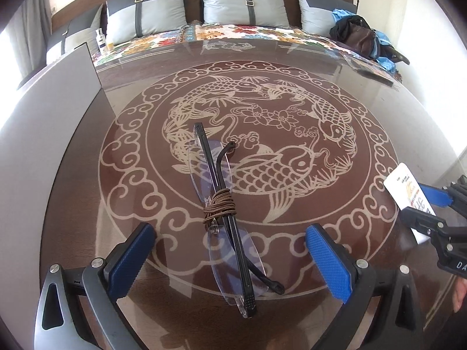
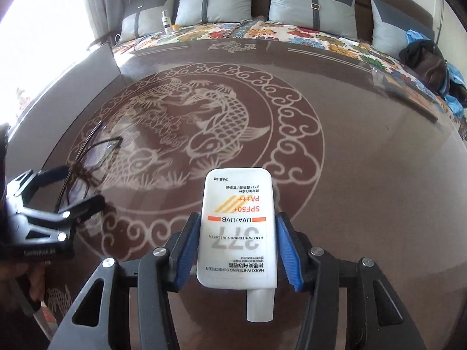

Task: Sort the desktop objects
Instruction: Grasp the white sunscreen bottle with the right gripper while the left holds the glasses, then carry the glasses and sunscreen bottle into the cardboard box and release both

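Observation:
Folded rimless glasses [image 1: 224, 218] with black arms and a brown cord wound round the middle lie on the glass table [image 1: 364, 110]. My left gripper [image 1: 230, 250] is open, its blue pads [image 1: 130, 259] on either side of the glasses' near half. My right gripper [image 2: 236, 250] is shut on a white sunscreen tube [image 2: 238, 227], cap end toward the camera, held above the table. In the left wrist view the right gripper [image 1: 423, 204] and tube [image 1: 408, 192] show at the right edge. In the right wrist view the glasses [image 2: 87, 163] and left gripper [image 2: 70, 186] show at the left.
The brown table has a koi pattern [image 1: 248, 145]. A grey panel [image 1: 58, 93] lies at its left. Behind is a sofa with grey cushions [image 1: 242, 3], a small bottle [image 1: 100, 39] and a dark bag [image 1: 362, 38]. A flat packet [image 1: 370, 68] lies at the far right edge.

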Tool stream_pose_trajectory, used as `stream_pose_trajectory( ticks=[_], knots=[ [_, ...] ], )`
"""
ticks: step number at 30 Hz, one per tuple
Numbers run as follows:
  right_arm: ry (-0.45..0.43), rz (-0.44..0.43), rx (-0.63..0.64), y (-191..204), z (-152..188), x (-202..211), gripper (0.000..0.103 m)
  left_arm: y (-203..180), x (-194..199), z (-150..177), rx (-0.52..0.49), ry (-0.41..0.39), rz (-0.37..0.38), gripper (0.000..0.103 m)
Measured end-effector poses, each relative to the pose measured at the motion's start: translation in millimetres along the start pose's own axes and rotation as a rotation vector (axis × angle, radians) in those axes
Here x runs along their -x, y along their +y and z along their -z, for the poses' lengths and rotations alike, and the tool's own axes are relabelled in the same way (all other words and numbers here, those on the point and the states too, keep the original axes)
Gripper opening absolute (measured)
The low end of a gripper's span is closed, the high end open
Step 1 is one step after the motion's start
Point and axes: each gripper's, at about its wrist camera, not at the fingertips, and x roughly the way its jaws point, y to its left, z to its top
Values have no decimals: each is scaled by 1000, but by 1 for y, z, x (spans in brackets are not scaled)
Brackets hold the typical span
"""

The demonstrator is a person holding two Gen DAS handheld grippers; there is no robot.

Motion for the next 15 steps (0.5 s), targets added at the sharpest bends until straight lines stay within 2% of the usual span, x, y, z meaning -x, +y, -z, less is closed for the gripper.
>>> stream_pose_trajectory(
  ticks=[2,4,6,7,9,12,15],
  knots=[
    [-7,16,11,5,19,10,52,6,1,-2,30,13,3,103],
    [-8,28,14,7,24,13,52,8,3,-6,51,12,-5,88],
    [6,28,9,6,19,11,53,6,2,-12,24,12,-30,57],
    [16,23,9,7,17,10,55,5,1,-15,7,8,-28,48],
    [32,19,14,6,12,7,55,5,1,-18,-7,11,-27,11],
    [37,-1,-4,1,10,8,52,11,8,-15,28,3,-10,11],
    [47,-71,-99,-11,11,17,51,24,28,-7,103,-34,32,11]
  ],
)
